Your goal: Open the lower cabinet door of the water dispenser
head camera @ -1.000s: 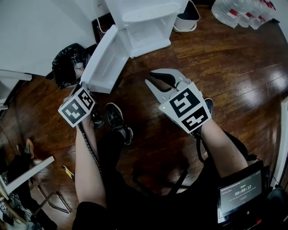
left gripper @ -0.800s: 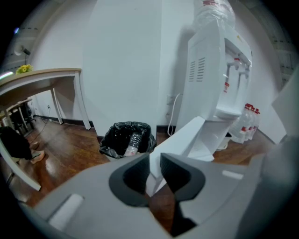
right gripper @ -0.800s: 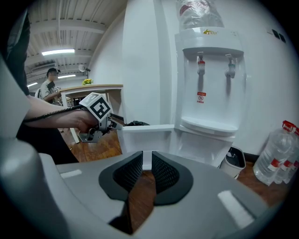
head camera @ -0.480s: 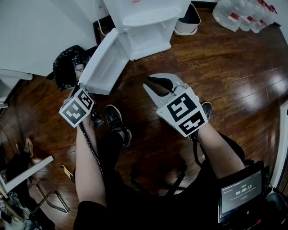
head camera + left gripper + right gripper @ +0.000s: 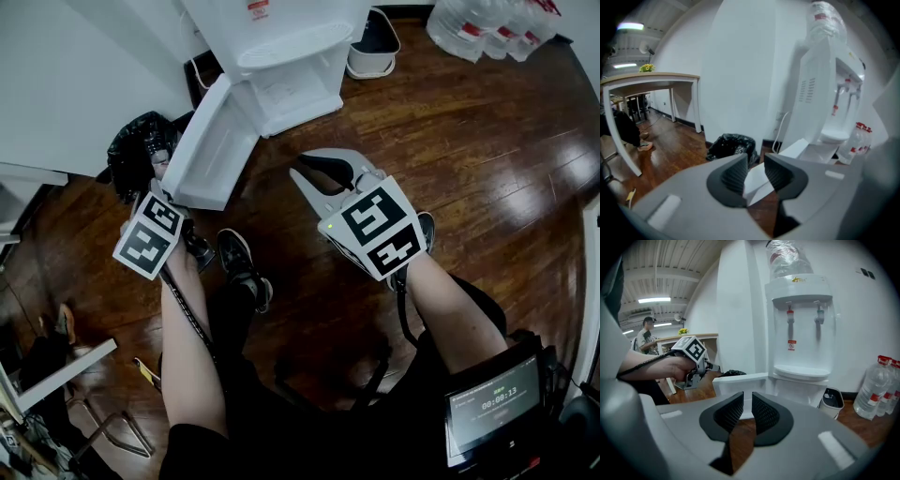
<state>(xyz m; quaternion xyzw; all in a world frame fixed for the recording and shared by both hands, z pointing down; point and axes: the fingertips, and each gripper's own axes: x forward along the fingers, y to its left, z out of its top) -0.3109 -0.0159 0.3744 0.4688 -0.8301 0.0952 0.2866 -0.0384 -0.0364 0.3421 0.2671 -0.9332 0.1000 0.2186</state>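
Note:
The white water dispenser (image 5: 281, 37) stands at the top of the head view. Its lower cabinet door (image 5: 220, 141) is swung wide open to the left, and the cabinet's inside (image 5: 291, 89) shows. My left gripper (image 5: 161, 202) hangs just short of the door's free corner; its jaws are opening. In the left gripper view the door's corner (image 5: 757, 180) shows in the gap of the left gripper (image 5: 754, 161), past the pads and untouched. My right gripper (image 5: 309, 167) hovers over the floor before the cabinet, its jaws almost together with nothing between them, and the right gripper (image 5: 747, 401) points at the door (image 5: 740, 380).
A black rubbish bag (image 5: 136, 145) sits left of the door. A small white bin (image 5: 370, 42) and several water bottles (image 5: 478, 23) stand right of the dispenser. A white table (image 5: 651, 79) is at far left. My shoe (image 5: 239, 258) rests on the wooden floor.
My left gripper has lifted and rolled, drawing back from the door's edge with its jaws wider apart. The right gripper has hardly moved. The door stays open.

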